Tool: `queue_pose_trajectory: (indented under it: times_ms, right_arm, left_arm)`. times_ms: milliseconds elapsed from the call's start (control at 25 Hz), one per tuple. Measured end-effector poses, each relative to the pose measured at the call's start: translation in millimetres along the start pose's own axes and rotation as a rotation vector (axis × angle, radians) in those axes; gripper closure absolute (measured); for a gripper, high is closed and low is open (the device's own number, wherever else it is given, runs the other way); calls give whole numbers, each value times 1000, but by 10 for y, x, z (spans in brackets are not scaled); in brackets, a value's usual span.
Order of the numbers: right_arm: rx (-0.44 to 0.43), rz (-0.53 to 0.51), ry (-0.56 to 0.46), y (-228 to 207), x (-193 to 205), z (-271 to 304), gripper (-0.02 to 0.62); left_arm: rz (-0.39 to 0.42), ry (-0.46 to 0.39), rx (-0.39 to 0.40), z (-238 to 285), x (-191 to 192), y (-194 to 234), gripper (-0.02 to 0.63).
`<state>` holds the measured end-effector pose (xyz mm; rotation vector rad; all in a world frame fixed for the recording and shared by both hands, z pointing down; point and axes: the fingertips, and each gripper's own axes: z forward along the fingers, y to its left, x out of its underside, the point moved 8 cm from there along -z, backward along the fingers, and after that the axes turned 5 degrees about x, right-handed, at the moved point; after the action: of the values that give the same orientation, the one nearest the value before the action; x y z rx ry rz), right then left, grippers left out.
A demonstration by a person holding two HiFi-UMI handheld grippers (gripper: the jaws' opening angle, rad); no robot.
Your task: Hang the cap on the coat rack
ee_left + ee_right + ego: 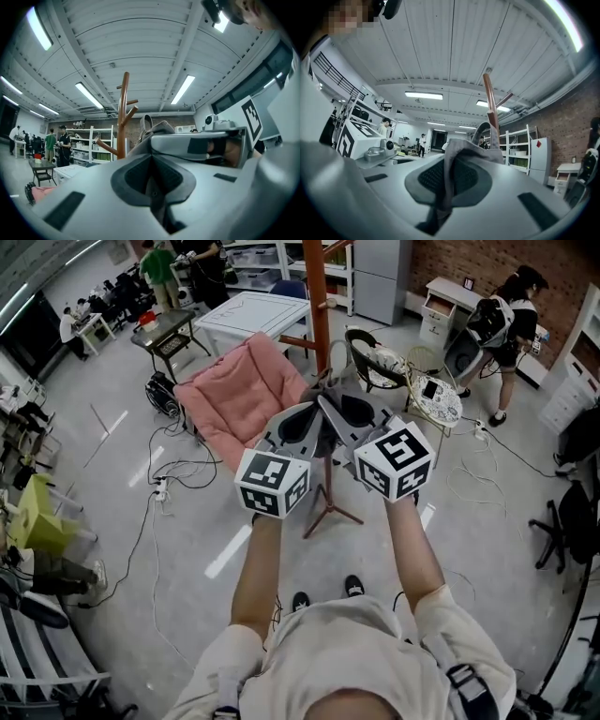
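A grey cap (323, 390) hangs between my two grippers, which I hold up side by side at chest height. My left gripper (298, 416) is shut on one side of the cap and my right gripper (349, 411) on the other. The brown wooden coat rack (321, 306) stands just beyond them, its feet (330, 512) on the floor below. In the left gripper view the cap (157, 129) bunches above the shut pads (140, 176), with the rack (124, 117) behind. In the right gripper view the cap's fabric (468, 145) is pinched between the pads (464, 176), the rack (490, 103) close behind.
A pink padded chair (248, 390) sits left of the rack, a white table (253, 310) behind it. A black chair (370, 357) and a round side table (433, 399) stand to the right. Cables (169, 474) trail across the floor. People work at the back and right (511, 315).
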<state>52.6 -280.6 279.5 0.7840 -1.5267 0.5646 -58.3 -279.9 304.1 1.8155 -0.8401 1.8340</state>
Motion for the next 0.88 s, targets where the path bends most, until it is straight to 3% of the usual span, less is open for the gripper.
queue_pose_trajectory:
  times_ms: [880]
  right_arm:
    - [-31, -111, -76, -232, -514, 244, 585]
  left_arm:
    - [83, -61, -17, 204, -511, 228, 600]
